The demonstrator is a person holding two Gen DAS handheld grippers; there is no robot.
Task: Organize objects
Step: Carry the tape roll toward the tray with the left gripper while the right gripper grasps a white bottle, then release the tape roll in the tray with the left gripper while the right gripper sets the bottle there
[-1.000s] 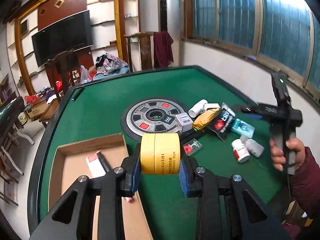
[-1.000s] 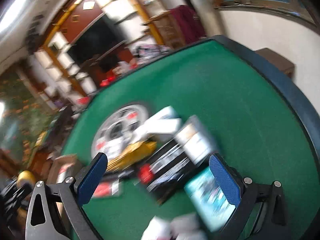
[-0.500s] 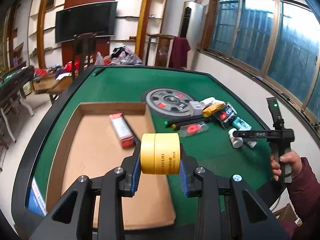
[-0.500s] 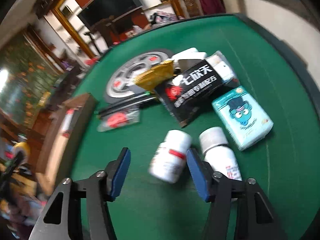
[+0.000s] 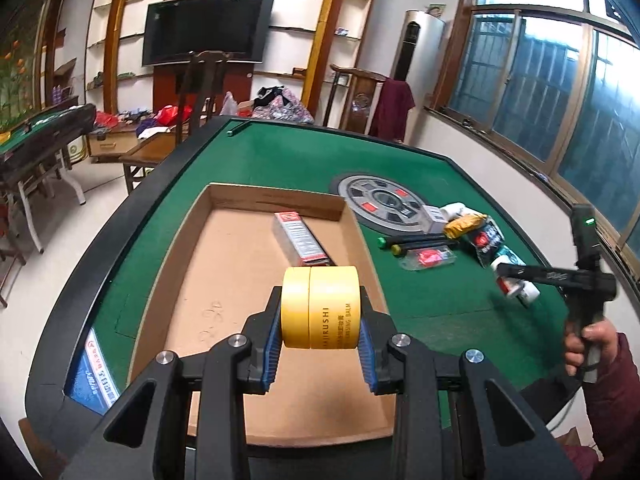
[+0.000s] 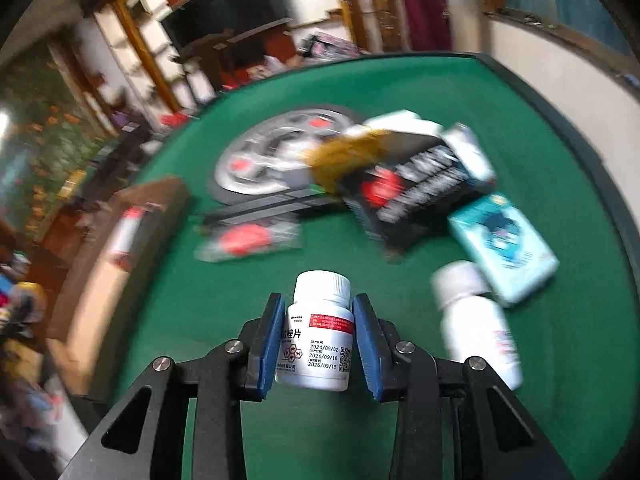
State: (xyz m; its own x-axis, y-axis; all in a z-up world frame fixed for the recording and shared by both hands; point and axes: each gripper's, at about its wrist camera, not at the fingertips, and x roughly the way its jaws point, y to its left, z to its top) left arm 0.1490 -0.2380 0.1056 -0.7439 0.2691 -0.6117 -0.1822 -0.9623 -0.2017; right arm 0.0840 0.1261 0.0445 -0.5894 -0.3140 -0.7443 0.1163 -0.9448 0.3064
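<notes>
My left gripper (image 5: 319,332) is shut on a yellow balm jar (image 5: 320,306) and holds it above the near part of the open cardboard box (image 5: 224,280). A red and white carton (image 5: 301,236) lies in the box. My right gripper (image 6: 318,340) is shut on a white pill bottle (image 6: 318,336) with a red label, lifted over the green table (image 6: 520,92). From the left wrist view the right gripper (image 5: 516,284) is at the right, held by a hand (image 5: 592,340).
On the table lie a second white bottle (image 6: 476,320), a teal box (image 6: 504,248), a black packet (image 6: 416,192), a yellow pouch (image 6: 348,156), a clear packet with a red piece (image 6: 248,236), dark pens (image 5: 420,242) and a round centre panel (image 5: 380,200).
My right gripper has closed on the white pill bottle and picked it up. My left gripper has carried the yellow jar from the table over to the box.
</notes>
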